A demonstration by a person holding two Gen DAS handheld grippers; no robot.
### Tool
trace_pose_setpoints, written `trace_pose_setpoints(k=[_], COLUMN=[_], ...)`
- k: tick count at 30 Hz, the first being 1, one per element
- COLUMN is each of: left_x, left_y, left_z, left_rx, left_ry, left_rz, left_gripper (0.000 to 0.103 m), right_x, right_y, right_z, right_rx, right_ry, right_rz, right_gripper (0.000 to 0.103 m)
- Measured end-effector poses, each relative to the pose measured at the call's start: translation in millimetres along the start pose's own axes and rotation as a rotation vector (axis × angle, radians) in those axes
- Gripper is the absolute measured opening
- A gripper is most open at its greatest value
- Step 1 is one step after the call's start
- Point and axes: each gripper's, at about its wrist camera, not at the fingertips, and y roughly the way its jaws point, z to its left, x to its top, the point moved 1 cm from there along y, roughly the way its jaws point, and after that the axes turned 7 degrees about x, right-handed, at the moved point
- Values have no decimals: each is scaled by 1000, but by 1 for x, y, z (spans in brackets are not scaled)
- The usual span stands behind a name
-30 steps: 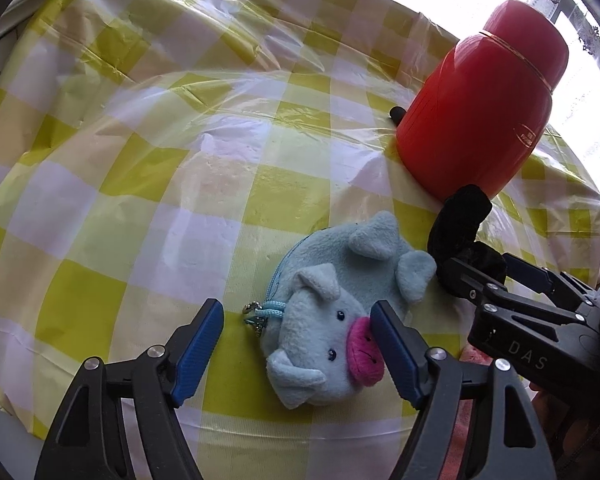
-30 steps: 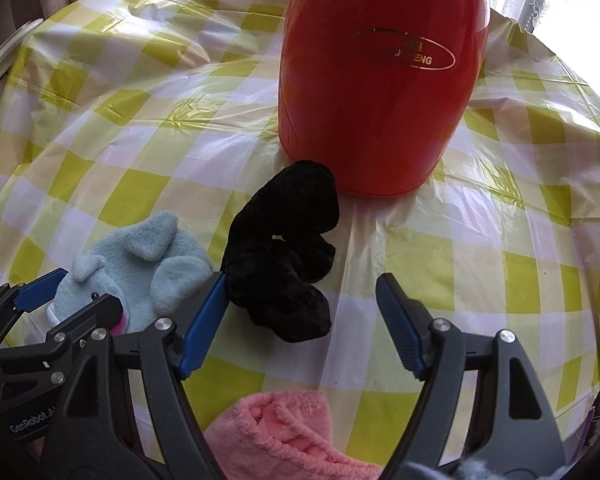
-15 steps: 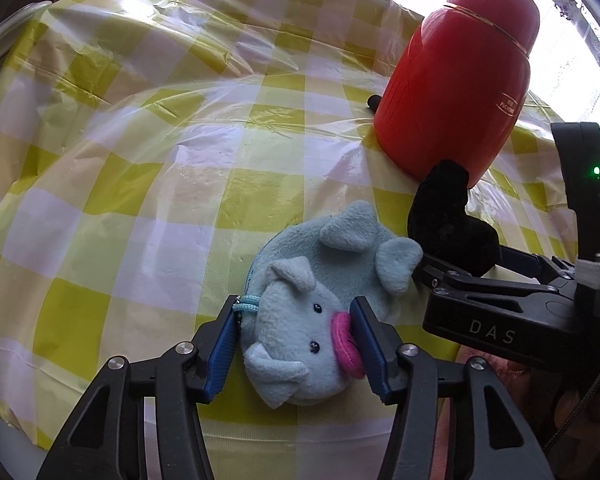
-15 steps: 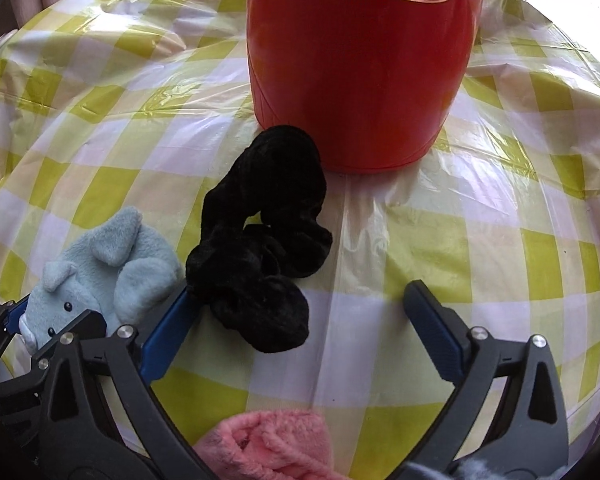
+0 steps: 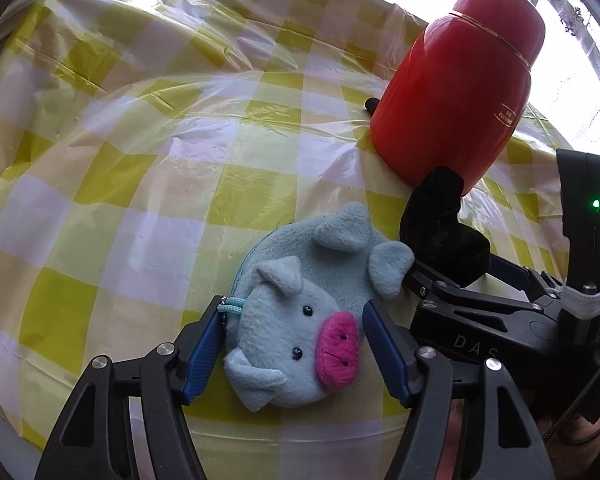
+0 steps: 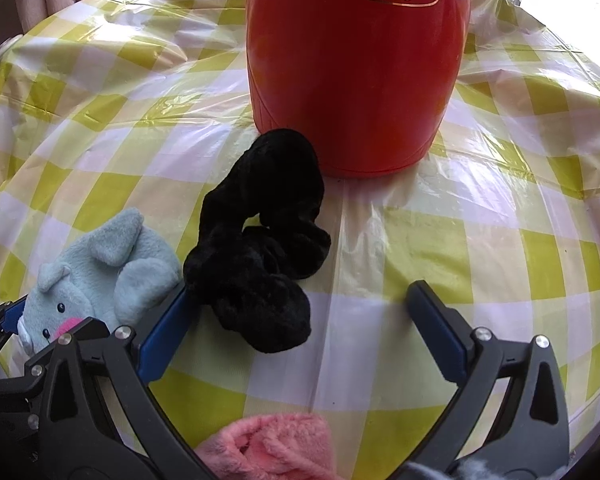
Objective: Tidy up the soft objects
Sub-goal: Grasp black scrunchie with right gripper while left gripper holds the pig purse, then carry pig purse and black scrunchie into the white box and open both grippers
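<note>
Left gripper [image 5: 292,350] jaws just reopened, apart, straddling the light-blue plush pig pouch [image 5: 300,320] on the checked-cloth desk [image 5: 140,160] – centre, then squeeze its body. Right gripper [image 6: 300,328] wide apart – black velvet scrunchie [image 6: 260,248] touches its left pad.

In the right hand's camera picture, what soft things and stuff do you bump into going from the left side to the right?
blue pig plush → black fuzzy scrunchie → red jar
</note>
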Motion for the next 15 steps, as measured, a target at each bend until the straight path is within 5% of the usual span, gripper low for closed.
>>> trace_pose_setpoints(k=[3, 6, 11, 15], left_x=[-1, -3, -4, -2], left_y=[0, -2, -12, -38], left_z=[-3, -2, 8, 6], left_rx=[49, 91, 36, 36], left_ry=[15, 17, -32, -28], left_rz=[-2, -33, -76, -148], left_gripper=[68, 43, 33, 32], right_x=[1, 1, 1, -2], right_y=[0, -1, -13, -34], right_z=[1, 1, 8, 2], right_rx=[0, 1, 16, 63], right_ry=[-5, -17, -53, -25], right_rz=[-3, -7, -49, -89], right_gripper=[103, 101, 34, 22])
